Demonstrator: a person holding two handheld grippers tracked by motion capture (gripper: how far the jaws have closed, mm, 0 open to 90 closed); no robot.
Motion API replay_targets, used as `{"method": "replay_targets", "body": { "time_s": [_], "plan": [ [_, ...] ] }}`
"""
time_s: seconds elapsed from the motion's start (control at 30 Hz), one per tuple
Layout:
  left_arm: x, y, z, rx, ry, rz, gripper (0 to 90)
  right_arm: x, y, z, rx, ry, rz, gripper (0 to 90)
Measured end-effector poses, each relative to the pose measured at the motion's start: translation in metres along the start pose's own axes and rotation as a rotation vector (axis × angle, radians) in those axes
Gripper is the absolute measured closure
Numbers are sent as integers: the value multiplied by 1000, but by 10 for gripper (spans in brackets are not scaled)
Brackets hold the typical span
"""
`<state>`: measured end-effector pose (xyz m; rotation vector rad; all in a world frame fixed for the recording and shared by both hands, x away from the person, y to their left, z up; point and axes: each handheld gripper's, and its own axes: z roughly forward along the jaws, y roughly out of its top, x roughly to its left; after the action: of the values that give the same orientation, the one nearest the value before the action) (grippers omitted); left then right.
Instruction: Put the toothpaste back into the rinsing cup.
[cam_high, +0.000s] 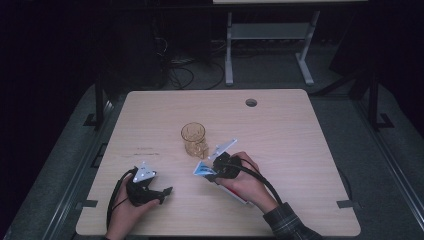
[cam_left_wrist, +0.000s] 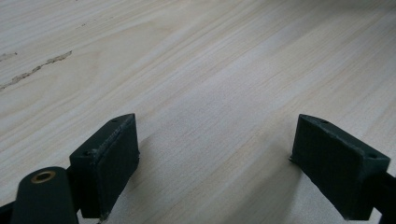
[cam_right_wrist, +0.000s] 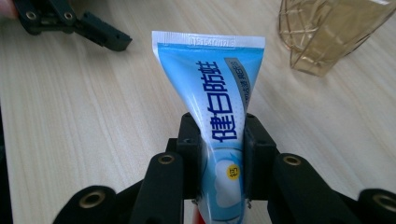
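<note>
My right gripper (cam_right_wrist: 222, 135) is shut on a blue and white toothpaste tube (cam_right_wrist: 219, 88), its pads pressing the tube's middle, with the crimped flat end pointing away from the camera. From above, the tube (cam_high: 202, 169) sticks out to the left of the right gripper (cam_high: 215, 167), just in front of an amber patterned glass (cam_high: 193, 139) that stands upright near the table's middle. The glass (cam_right_wrist: 327, 32) is at the upper right in the right gripper view. My left gripper (cam_high: 164, 194) rests low on the wooden table (cam_high: 280, 135) at the front left. Its jaws (cam_left_wrist: 215, 158) stand wide apart with nothing between them.
A round cable hole (cam_high: 251, 102) lies near the table's far edge. Faint marks (cam_high: 145, 149) sit left of the glass. Beyond the table stand another desk's white legs (cam_high: 229, 50) and loose cables on a dark floor. The left gripper (cam_right_wrist: 93, 30) lies beyond the tube in the right gripper view.
</note>
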<state>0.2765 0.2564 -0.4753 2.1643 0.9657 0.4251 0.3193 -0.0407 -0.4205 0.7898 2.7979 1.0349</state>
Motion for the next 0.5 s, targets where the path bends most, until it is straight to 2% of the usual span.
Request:
{"method": "replay_targets", "body": {
  "time_s": [0.23,0.5],
  "plan": [
    [0,0,0,-2,0,-2,136,-4,-1,-14,-50,17,30,727],
    [0,0,0,-2,0,-2,136,-10,-1,-31,-104,5,41,731]
  ]
}}
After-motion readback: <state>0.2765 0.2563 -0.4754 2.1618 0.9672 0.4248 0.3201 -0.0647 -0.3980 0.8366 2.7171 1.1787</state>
